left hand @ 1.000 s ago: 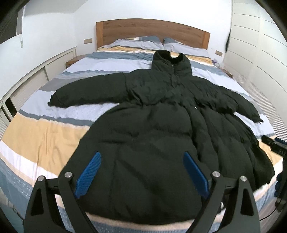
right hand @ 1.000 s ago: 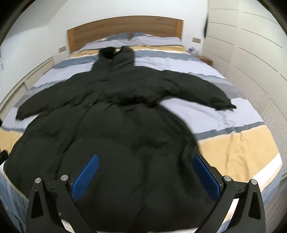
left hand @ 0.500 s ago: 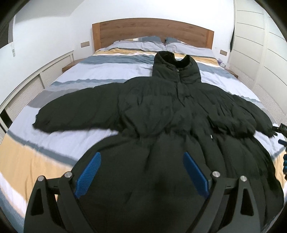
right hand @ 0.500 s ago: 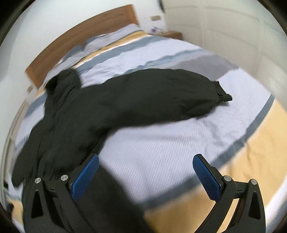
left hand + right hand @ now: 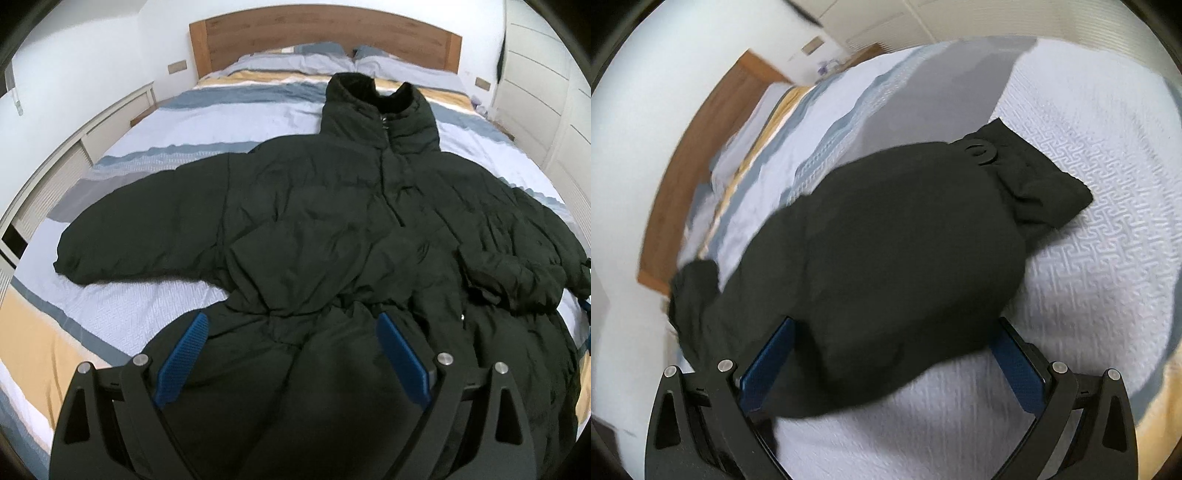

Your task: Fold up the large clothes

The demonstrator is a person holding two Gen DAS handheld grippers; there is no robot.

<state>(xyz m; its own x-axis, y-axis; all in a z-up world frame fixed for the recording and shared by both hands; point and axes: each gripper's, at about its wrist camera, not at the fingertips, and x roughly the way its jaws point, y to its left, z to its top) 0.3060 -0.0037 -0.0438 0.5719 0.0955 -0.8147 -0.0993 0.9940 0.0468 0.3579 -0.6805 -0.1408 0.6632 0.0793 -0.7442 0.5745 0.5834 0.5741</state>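
A large black puffer coat lies face up and spread out on the striped bed, collar toward the headboard, both sleeves stretched sideways. My left gripper hovers open over the coat's waist, blue pads wide apart. In the right wrist view the coat's right sleeve fills the middle, its cuff pointing up and right. My right gripper is open, with the sleeve's padded bulk lying between its blue pads; whether they touch it I cannot tell.
A wooden headboard and pillows stand at the far end of the bed. White slatted panels run along the left side, white wardrobe doors along the right. A small bedside table sits by the headboard.
The left gripper moved forward from the coat's hem to over its waist. The right gripper swung right and dropped close onto the right sleeve, tilting as it went.
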